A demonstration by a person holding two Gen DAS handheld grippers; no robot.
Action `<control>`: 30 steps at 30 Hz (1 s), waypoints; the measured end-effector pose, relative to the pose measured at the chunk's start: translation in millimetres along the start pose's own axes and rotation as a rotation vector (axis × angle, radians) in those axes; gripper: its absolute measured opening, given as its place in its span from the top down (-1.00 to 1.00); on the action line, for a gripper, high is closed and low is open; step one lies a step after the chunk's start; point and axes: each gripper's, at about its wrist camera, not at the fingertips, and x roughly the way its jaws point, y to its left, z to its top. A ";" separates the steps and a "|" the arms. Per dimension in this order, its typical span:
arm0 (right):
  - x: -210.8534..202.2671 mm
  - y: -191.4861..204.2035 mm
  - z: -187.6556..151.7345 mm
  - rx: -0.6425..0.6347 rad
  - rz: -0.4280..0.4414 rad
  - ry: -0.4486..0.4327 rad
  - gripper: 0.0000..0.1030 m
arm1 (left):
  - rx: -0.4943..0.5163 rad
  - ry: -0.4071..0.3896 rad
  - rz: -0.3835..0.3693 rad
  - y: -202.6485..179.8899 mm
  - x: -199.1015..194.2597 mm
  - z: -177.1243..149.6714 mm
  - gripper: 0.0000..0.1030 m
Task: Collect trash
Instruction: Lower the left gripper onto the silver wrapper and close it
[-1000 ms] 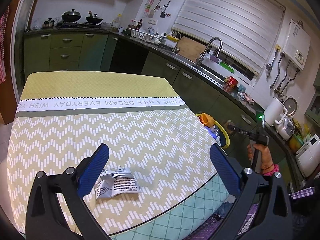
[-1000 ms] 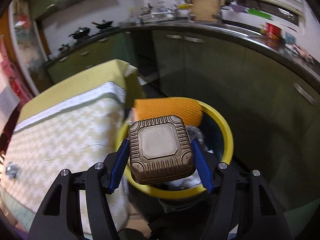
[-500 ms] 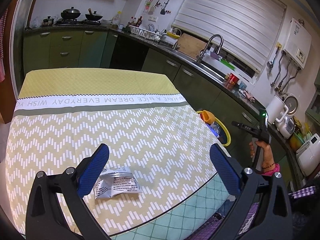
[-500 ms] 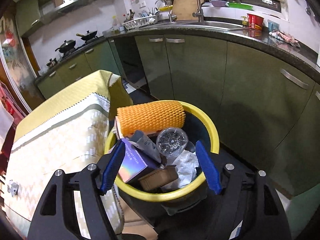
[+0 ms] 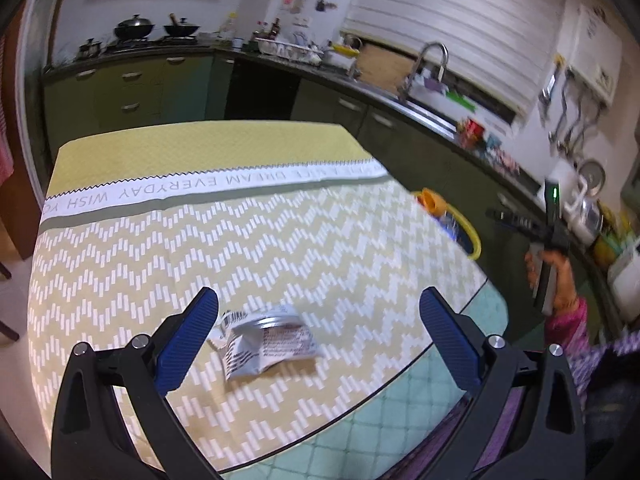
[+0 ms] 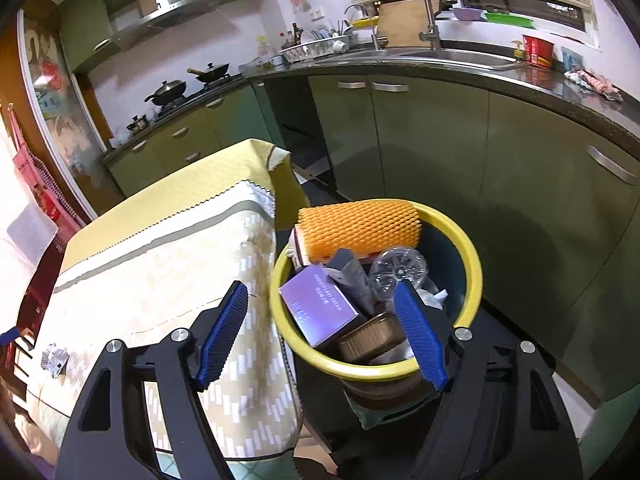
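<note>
The trash that is left on the table (image 5: pixel 168 240) is, as far as I can see, one crumpled silver wrapper (image 5: pixel 269 340). It lies near the close edge of the zigzag cloth, just in front of my left gripper (image 5: pixel 316 338). The fingers of this gripper are spread wide and hold nothing; the wrapper sits nearer to the left finger (image 5: pixel 188 336) and does not seem to touch it. In the right wrist view the same wrapper (image 6: pixel 55 360) shows small at the far left.

To the right of the table stands the yellow bin (image 6: pixel 472 264). It is already quite full: an orange foam net (image 6: pixel 360 230), a purple box (image 6: pixel 318 304), a clear plastic bottle (image 6: pixel 396 270) and a brown tray (image 6: pixel 370 338) lie inside. My right gripper (image 6: pixel 324 336) hovers over the bin with fingers spread apart and empty.

I judge the task nearly finished. What is left is to close the left fingers on the wrapper and carry it to the bin.
</note>
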 end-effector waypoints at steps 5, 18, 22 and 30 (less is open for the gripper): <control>5.2 4.4 -2.0 -0.004 0.019 0.018 -0.45 | 0.058 0.053 0.005 0.7 14.6 -7.9 -0.86; 18.6 17.8 -4.9 -0.021 0.077 0.044 -0.45 | -0.208 0.106 0.240 6.1 47.1 -4.8 -0.86; 24.1 24.1 -7.5 -0.028 0.105 0.056 -0.46 | -0.220 0.142 0.295 4.3 58.0 -4.7 -0.86; 32.4 23.4 -9.8 -0.024 0.126 0.071 -0.46 | -0.217 0.187 0.382 0.1 72.9 -11.2 -0.86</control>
